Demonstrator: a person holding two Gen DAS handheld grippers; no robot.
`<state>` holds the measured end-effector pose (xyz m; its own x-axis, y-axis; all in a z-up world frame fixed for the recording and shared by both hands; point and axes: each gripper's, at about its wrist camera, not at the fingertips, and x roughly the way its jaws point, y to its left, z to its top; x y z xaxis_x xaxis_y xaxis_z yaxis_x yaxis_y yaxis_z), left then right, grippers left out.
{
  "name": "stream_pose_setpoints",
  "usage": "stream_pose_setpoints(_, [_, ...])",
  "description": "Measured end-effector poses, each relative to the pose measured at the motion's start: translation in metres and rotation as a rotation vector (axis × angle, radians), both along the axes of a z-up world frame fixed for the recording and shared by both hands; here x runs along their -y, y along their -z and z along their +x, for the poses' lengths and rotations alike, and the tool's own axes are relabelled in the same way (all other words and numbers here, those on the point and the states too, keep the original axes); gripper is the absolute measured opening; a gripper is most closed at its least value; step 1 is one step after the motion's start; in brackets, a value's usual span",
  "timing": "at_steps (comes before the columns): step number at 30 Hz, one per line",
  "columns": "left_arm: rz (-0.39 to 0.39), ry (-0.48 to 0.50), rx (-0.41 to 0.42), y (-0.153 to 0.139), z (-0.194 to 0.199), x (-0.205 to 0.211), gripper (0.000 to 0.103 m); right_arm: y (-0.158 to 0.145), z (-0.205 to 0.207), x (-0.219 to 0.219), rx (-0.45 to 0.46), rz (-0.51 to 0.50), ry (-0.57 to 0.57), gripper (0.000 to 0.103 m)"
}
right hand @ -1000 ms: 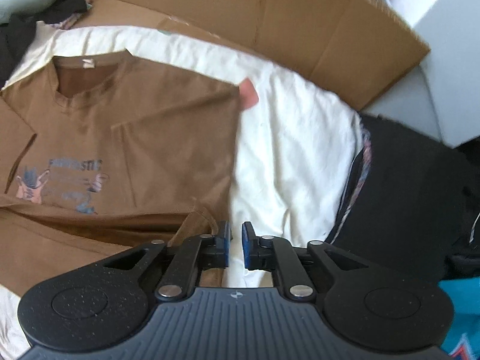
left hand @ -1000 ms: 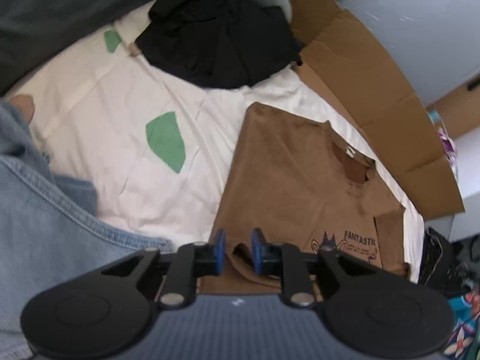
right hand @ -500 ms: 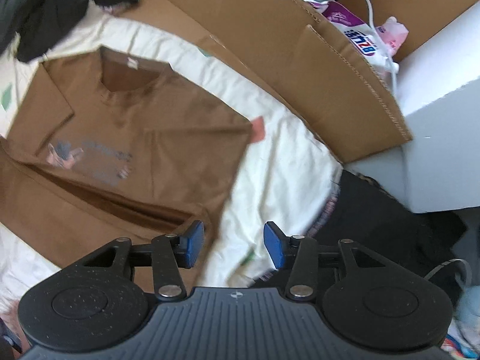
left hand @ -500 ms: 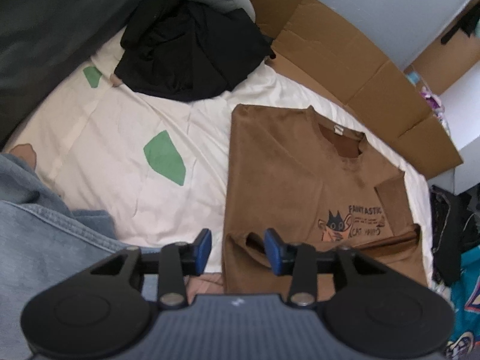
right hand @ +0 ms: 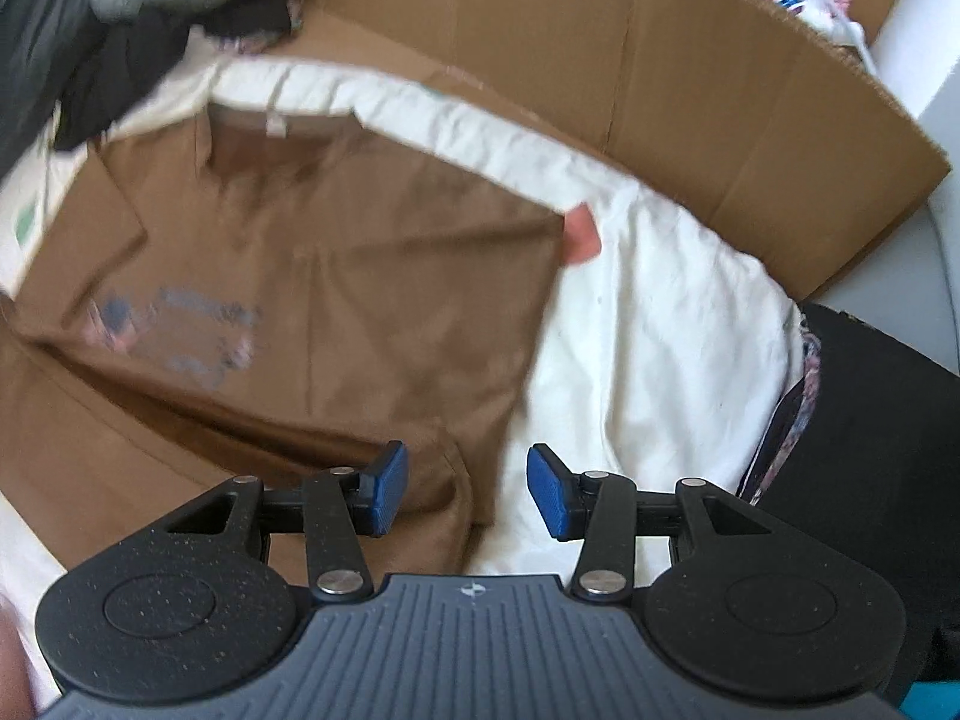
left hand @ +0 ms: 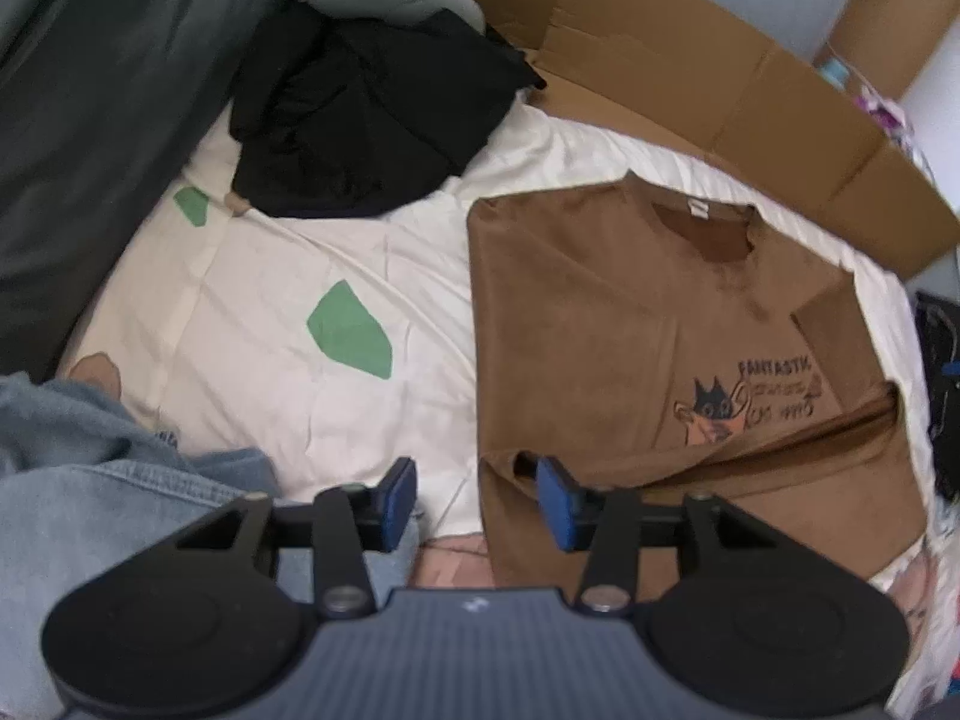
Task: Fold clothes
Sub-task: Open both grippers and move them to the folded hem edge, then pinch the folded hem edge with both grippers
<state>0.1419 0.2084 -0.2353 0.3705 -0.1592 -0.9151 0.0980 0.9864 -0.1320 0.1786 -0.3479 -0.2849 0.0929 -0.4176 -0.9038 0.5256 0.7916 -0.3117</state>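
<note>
- Brown T-shirt (left hand: 630, 324) lies flat on the cream sheet (left hand: 270, 276), centre-right of the left wrist view; lower hem is folded up over the body, sleeves tucked in.
- Left gripper (left hand: 477, 495): jaws have just been opening, now stand apart; nothing pinched. Shirt's lower left corner sits beneath the gap.
- Right gripper (right hand: 468, 492): jaws have just been opening, now apart and empty, over the shirt's lower right corner.
- Black garment (left hand: 372, 120) heaped at upper left; flattened cardboard (left hand: 720, 84) along the top edge.
- Denim (left hand: 90, 480) at lower left.

cream bedsheet (left hand: 288, 396), brown T-shirt (left hand: 600, 324) spread flat, black garment (left hand: 360, 120)
</note>
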Motion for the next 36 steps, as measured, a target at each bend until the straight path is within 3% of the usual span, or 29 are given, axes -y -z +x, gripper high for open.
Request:
stream_pose_setpoints(4, [0.008, 0.007, 0.001, 0.019, -0.005, 0.005, 0.047, 0.021, -0.01, 0.004, -0.02, -0.006, -0.016, 0.051])
stream_pose_setpoints(14, [0.168, 0.23, -0.003, 0.073, 0.001, 0.029, 0.044, 0.058, -0.011, 0.005, -0.07, -0.02, -0.136, 0.05])
stream_pose_setpoints(19, [0.209, 0.305, 0.009, 0.087, 0.01, 0.035, 0.044, 0.065, -0.011, 0.007, -0.065, -0.025, -0.166, 0.05])
stream_pose_setpoints(25, [0.164, 0.368, 0.042, 0.097, 0.022, 0.04, 0.043, 0.075, -0.007, 0.013, -0.044, -0.017, -0.171, 0.05])
stream_pose_setpoints(28, [0.142, 0.385, 0.059, 0.102, 0.027, 0.042, 0.039, 0.079, -0.006, 0.016, -0.03, -0.003, -0.172, 0.05])
stream_pose_setpoints(31, [0.102, 0.375, 0.058, 0.105, 0.033, 0.04, 0.027, 0.083, -0.004, 0.018, -0.017, 0.018, -0.17, 0.046])
stream_pose_setpoints(36, [0.009, 0.313, 0.066, 0.106, 0.041, 0.033, 0.026, 0.086, -0.004, 0.017, 0.008, 0.047, -0.173, 0.038])
